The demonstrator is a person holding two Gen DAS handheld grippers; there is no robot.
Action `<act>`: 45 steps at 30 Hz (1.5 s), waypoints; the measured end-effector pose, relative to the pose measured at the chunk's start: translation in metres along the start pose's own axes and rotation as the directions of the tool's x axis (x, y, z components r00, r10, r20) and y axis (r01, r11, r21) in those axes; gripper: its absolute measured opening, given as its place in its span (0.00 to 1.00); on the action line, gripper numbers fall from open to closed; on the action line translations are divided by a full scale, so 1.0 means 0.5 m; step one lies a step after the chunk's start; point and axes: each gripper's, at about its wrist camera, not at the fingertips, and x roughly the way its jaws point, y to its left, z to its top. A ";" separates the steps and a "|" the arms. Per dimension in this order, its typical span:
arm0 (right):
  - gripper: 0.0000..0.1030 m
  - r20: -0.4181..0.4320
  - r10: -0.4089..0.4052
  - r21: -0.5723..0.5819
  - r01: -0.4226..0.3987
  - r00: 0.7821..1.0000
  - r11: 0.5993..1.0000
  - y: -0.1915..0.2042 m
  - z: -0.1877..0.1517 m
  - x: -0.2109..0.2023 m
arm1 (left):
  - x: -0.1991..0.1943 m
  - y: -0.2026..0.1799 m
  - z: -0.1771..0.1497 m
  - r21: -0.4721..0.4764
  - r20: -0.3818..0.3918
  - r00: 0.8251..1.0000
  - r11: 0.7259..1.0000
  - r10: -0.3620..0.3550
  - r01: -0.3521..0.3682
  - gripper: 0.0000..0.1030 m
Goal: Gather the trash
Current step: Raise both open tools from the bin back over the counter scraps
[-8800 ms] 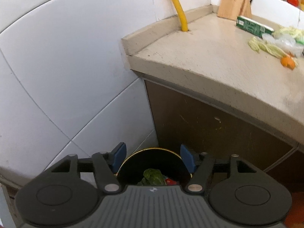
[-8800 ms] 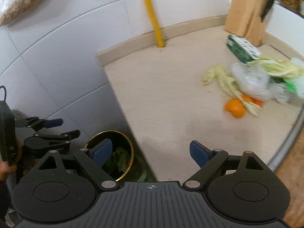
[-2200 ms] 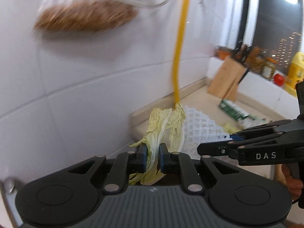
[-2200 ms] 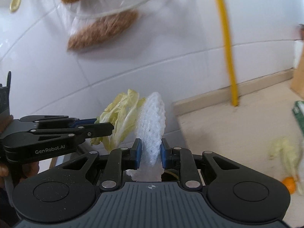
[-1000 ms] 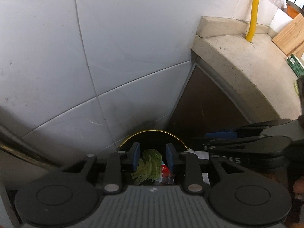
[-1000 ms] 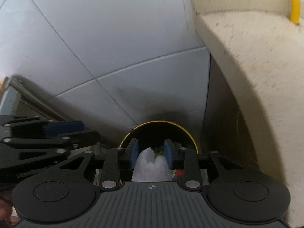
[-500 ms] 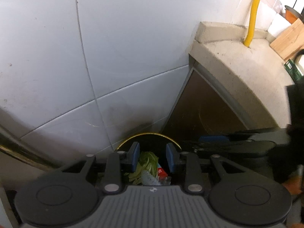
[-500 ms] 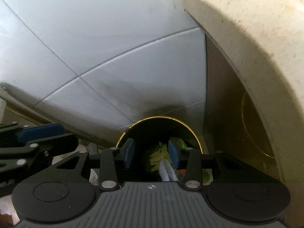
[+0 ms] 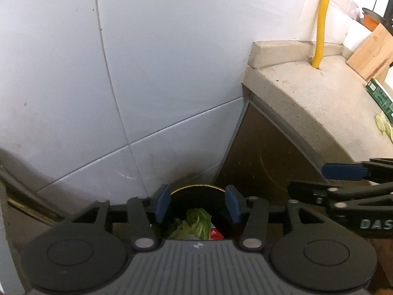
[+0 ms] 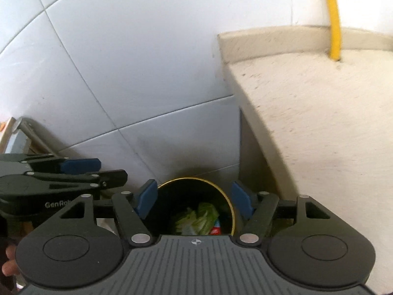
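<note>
Jaws spreading on both tools, left gripper (image 9: 197, 207) and right gripper (image 10: 194, 201), nothing between the pads, poised over the trash bin (image 10: 227, 196) for the drop. Cabbage leaves (image 10: 199, 217) and a red wrapper (image 10: 216, 230) lying inside already. Beyond, tiled wall (image 9: 122, 73); to the right, counter (image 10: 319, 103) overhanging, yellow pipe (image 10: 332, 17) rising behind.

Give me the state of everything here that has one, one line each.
Left tool: jaws opening, nothing between them.
Right tool: jaws opening, nothing between them.
Trash bin: uncovered, partly filled.
Cabbage leaves: lying inside the bin.
Red wrapper: in the bin beside the leaves.
Green box: lying on the counter, closed as far as visible.
</note>
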 end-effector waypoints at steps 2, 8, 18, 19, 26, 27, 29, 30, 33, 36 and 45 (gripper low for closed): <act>0.74 0.004 -0.004 0.015 0.004 1.000 1.000 -0.003 -0.003 -0.016 | -0.006 -0.006 -0.002 0.015 0.015 1.000 1.000 0.006 -0.006 0.42; 0.78 0.045 -0.034 0.014 0.033 0.998 0.999 -0.001 -0.013 -0.074 | -0.034 -0.016 -0.003 0.036 0.074 0.997 0.999 -0.029 0.026 0.43; 0.79 0.112 -0.095 0.026 0.093 0.989 0.995 -0.004 -0.034 -0.163 | -0.078 -0.042 -0.009 0.083 0.162 0.984 0.995 -0.074 0.061 0.43; 0.80 0.120 -0.102 0.032 0.099 0.988 0.995 -0.005 -0.038 -0.171 | -0.080 -0.046 -0.009 0.091 0.164 0.983 0.994 -0.078 0.064 0.43; 0.81 0.144 -0.153 0.067 0.145 0.978 0.987 -0.018 -0.072 -0.218 | -0.095 -0.075 -0.019 0.139 0.176 0.977 0.986 -0.119 0.095 0.45; 0.81 0.149 -0.161 0.073 0.151 0.976 0.986 -0.019 -0.073 -0.222 | -0.097 -0.077 -0.021 0.145 0.178 0.976 0.985 -0.123 0.097 0.49; 0.81 0.161 -0.187 0.082 0.176 0.969 0.981 -0.021 -0.073 -0.233 | -0.099 -0.082 -0.022 0.156 0.183 0.975 0.983 -0.129 0.101 0.51; 0.82 0.167 -0.201 0.086 0.189 0.965 0.978 -0.022 -0.074 -0.237 | -0.102 -0.084 -0.023 0.158 0.186 0.973 0.982 -0.134 0.105 0.52; 0.82 0.190 -0.227 0.105 0.210 0.955 0.972 -0.021 -0.082 -0.263 | -0.109 -0.086 -0.025 0.162 0.191 0.969 0.979 -0.154 0.124 0.52; 0.82 0.210 -0.261 0.114 0.241 0.942 0.964 -0.026 -0.086 -0.281 | -0.113 -0.090 -0.029 0.174 0.195 0.967 0.976 -0.163 0.129 0.53; 0.84 0.254 -0.344 0.106 0.328 0.904 0.939 -0.066 -0.094 -0.330 | -0.133 -0.110 -0.031 0.184 0.214 0.952 0.966 -0.218 0.180 0.55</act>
